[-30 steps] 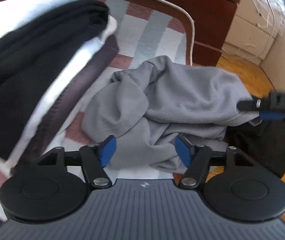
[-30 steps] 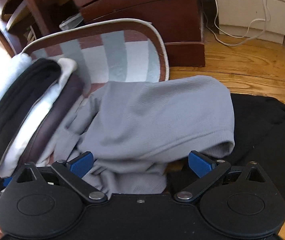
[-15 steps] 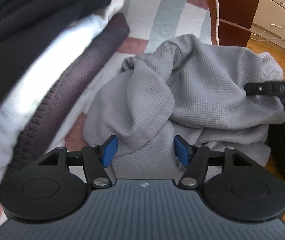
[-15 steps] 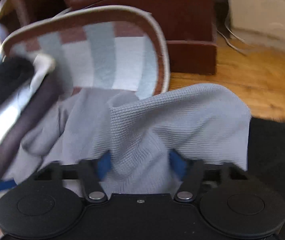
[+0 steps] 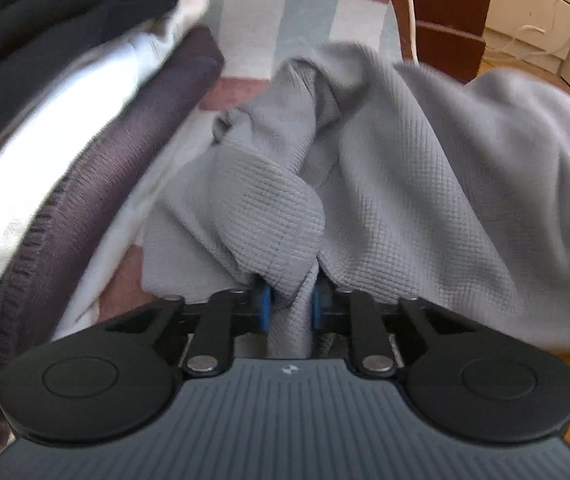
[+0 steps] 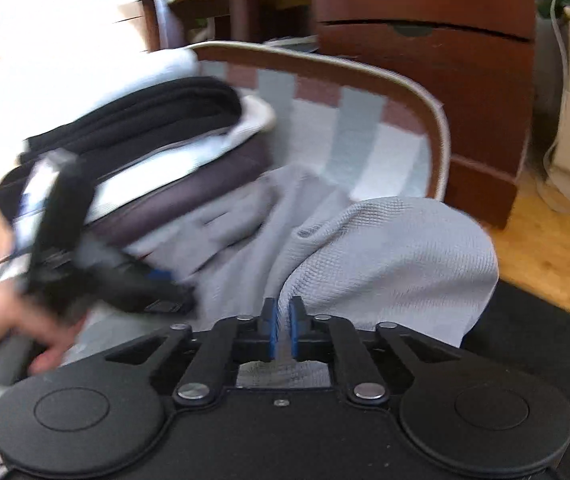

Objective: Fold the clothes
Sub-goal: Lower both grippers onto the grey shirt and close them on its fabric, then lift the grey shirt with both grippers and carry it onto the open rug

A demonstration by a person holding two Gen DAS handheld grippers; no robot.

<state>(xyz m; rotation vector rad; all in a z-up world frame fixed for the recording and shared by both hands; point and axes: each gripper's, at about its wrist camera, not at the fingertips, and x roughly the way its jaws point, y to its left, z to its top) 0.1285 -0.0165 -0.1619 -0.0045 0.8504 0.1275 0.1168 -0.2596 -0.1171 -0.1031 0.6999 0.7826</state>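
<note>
A crumpled grey shirt (image 5: 425, 184) filled the centre of both views, lying on a striped mat (image 5: 313, 8). At the bottom centre of the left wrist view, the left gripper (image 5: 289, 306) had its blue pads pinched on a fold of the shirt. The right gripper (image 6: 283, 326), bottom centre of its own view, was clamped nearly closed on another fold. A stack of folded clothes (image 6: 157, 136) sat at the upper left, beside the shirt.
</note>
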